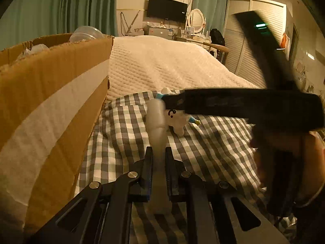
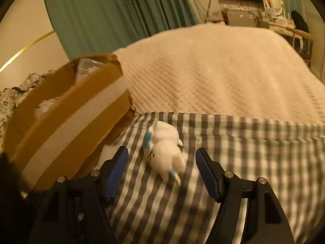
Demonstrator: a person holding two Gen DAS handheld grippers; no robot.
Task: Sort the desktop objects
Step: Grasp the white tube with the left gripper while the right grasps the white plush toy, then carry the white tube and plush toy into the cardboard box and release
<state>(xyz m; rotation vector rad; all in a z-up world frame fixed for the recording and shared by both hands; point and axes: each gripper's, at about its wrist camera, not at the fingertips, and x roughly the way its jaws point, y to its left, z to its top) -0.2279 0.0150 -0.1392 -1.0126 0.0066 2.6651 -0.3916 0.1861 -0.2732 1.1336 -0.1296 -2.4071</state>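
Observation:
My left gripper is shut on a translucent whitish elongated object that sticks forward out of the jaws. Just beyond it, a small white toy figure with blue trim lies on the checked cloth. A blurred black finger of my right gripper reaches over the toy, and a hand holds that gripper at the right. In the right wrist view, my right gripper is open. The toy lies between its blue-padded fingers, apart from both pads.
An open cardboard box with clear plastic containers inside stands at the left, also seen in the right wrist view. A cream quilted blanket covers the bed beyond the cloth. Green curtains hang behind.

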